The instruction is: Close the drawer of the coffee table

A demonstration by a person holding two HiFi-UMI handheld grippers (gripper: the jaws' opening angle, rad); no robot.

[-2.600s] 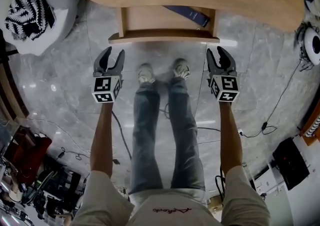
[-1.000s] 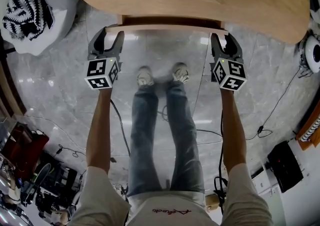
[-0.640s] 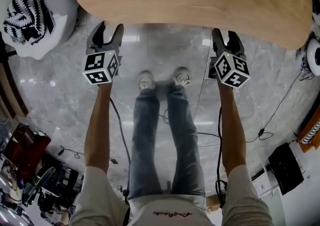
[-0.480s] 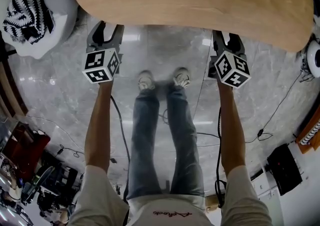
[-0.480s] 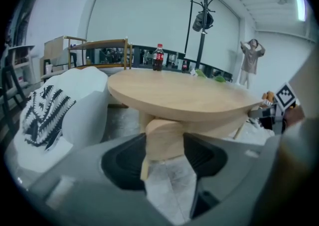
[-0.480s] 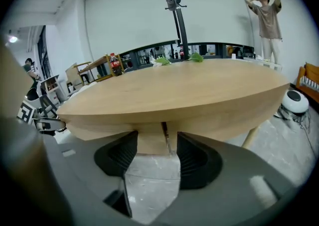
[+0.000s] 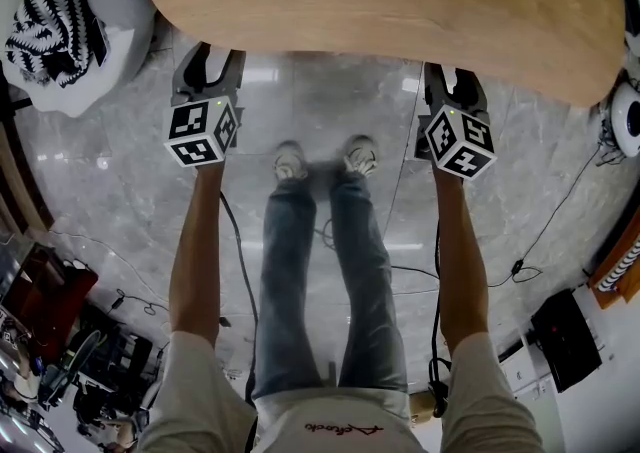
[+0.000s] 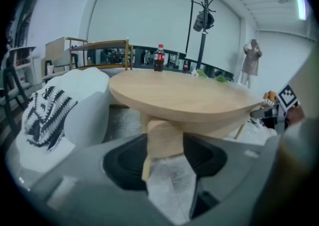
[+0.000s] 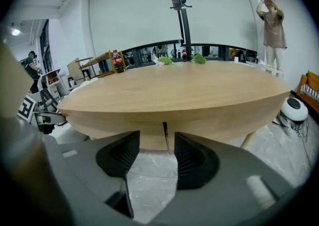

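The left hand-held gripper (image 8: pixel 165 152) has its jaws apart, with the left end of the drawer (image 8: pixel 164 137) showing between the tips. The right hand-held gripper (image 9: pixel 157 155) is spread too, its jaws having just been closing a little; it grips nothing, and the drawer front and a narrow seam lie between them. The drawer sits pushed in under the near edge of the counter (image 7: pixel 380 1), hidden from above and probably shut. More pushing could slide the whole counter over the smooth floor (image 7: pixel 320 101) and topple the bottle (image 8: pixel 159 58) at its far edge; lifting too early could catch a tip under the overhang.
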